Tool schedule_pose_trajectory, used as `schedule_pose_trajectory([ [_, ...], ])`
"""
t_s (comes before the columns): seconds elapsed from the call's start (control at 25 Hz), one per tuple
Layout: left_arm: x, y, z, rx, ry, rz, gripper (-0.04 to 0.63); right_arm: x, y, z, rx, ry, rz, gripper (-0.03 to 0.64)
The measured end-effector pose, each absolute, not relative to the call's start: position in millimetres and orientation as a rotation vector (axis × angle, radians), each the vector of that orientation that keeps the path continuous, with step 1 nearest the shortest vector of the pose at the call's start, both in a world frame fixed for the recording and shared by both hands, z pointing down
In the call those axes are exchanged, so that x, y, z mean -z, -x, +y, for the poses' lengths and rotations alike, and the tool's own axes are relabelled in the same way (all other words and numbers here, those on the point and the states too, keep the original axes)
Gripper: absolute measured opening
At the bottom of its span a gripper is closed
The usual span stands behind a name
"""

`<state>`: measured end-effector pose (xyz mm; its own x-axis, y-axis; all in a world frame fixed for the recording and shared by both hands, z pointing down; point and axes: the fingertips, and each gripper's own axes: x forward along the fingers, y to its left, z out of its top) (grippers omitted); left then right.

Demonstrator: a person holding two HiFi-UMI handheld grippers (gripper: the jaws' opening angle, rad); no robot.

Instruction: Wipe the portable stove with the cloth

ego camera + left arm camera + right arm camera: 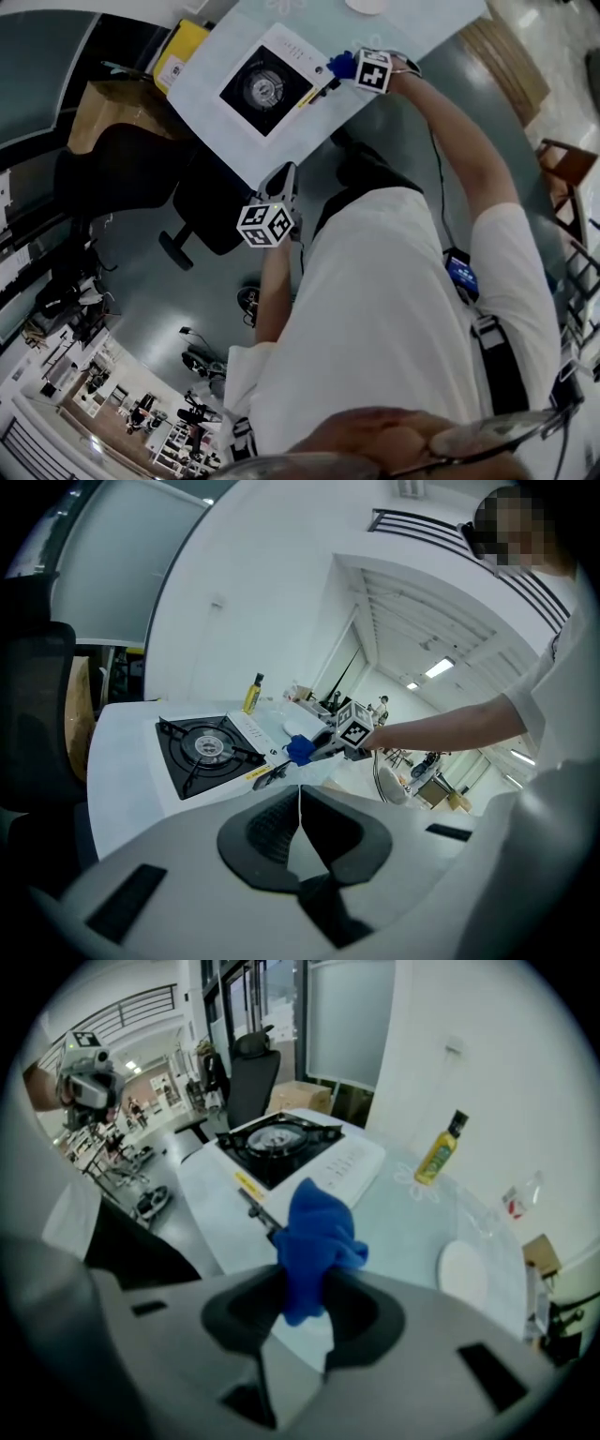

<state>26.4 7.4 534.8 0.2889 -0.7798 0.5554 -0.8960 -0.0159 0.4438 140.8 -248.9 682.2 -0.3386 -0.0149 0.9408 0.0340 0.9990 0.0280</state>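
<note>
Head view: the right gripper (339, 69) reaches over the white tabletop (211, 117), with the blue cloth (345, 62) just beside the portable stove (265, 86). The left gripper (284, 176) hangs off the tabletop's edge.

Left gripper view: jaws pressed together, holding nothing.

Right gripper view: jaws pinch the bunched cloth. It could snag on the raised burner (278, 1136) and pull free, or shove the unsteadied stove.

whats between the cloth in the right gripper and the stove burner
Right gripper view: between the blue cloth and the burner lies only the front edge of the portable stove, with a yellow label and a dark knob-like part.
</note>
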Motion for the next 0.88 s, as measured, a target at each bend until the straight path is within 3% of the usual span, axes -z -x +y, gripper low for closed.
schedule_pose_trajectory([
  [0.88, -527.8, -23.0, 71.0, -0.035, -1.739, -1.623, 0.037, -634.9, -145.9, -169.0, 0.048, 0.004, -1.986, 0.136],
])
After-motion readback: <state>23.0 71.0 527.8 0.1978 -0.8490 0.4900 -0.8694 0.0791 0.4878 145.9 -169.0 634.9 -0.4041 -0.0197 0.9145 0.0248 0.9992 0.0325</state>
